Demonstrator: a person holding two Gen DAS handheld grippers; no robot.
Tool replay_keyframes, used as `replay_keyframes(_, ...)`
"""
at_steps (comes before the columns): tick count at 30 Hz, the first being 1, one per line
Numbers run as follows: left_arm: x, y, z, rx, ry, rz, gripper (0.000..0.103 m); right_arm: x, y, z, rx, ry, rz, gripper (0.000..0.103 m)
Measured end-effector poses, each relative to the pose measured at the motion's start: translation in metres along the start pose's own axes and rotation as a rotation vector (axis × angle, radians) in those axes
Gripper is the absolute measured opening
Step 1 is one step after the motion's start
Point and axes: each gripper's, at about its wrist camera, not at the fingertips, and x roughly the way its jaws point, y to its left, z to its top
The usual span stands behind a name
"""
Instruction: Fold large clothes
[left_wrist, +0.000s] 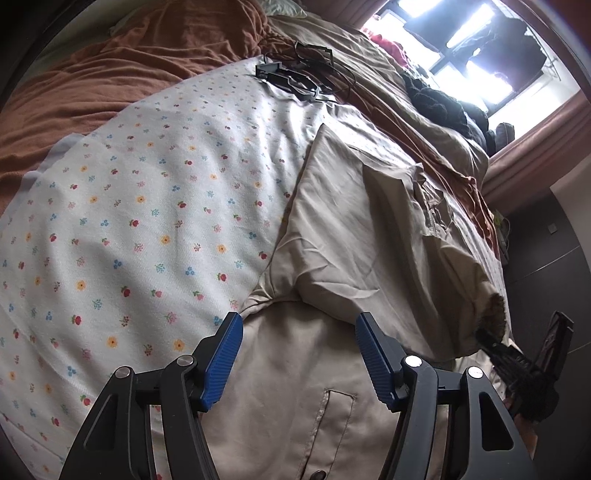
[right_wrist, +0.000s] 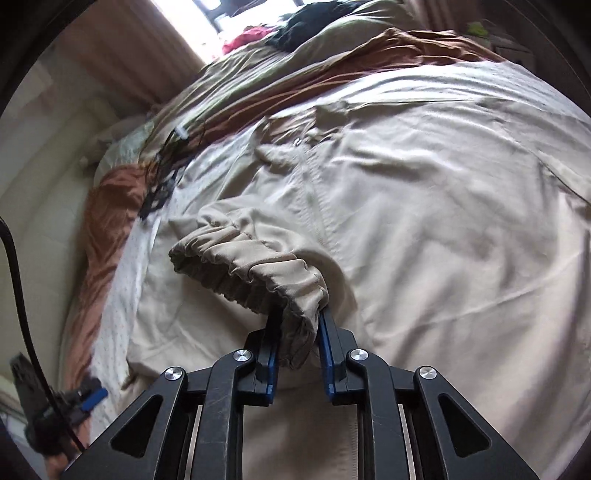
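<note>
— What are we working on here?

— A bed (left_wrist: 55, 110), with a rust-brown blanket (left_wrist: 129, 62) bunched toward its far side.

— And over that?

— We see a white sheet with small flowers (left_wrist: 147, 206) spread flat, and a beige garment (left_wrist: 332, 236) lying on it, partly folded over itself. At the sheet's far edge sits a dark tangle of cables (left_wrist: 299, 74).

— Anything beyond?

— An olive-tan cover (left_wrist: 406, 110) with dark clothes (left_wrist: 439, 99) heaped on it near the window.

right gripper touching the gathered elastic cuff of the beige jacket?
Touching. The right wrist view shows the right gripper with both blue-padded fingers closed on the gathered elastic cuff of the beige jacket, with fabric pinched between them.
</note>
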Motion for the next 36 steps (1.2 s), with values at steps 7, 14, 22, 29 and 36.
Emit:
replay_keyframes(7,-0.001,0.004,0.0,0.027,-0.005,0.061,0.062,-0.015,-0.058,0.009,0.2,-0.029,-0.142,0.074)
replay_keyframes(14,0.009,0.004,-0.001,0.066,0.005,0.099,0.062,0.021,-0.083,-0.004,0.322,0.091,-0.039,0.072)
replay_keyframes(22,0.04,-0.004,-0.002,0.142,0.041,0.163,0.057,0.05,-0.096,-0.003,0.381,0.06,0.055,0.017)
replay_keyframes(29,0.057,0.002,0.002,0.14,0.035,0.237,0.04,0.061,-0.102,0.004,0.381,0.029,0.108,0.014)
replay_keyframes(36,0.056,0.006,0.005,0.118,0.019,0.289,0.04,0.064,-0.107,0.008,0.397,0.014,0.136,0.014)
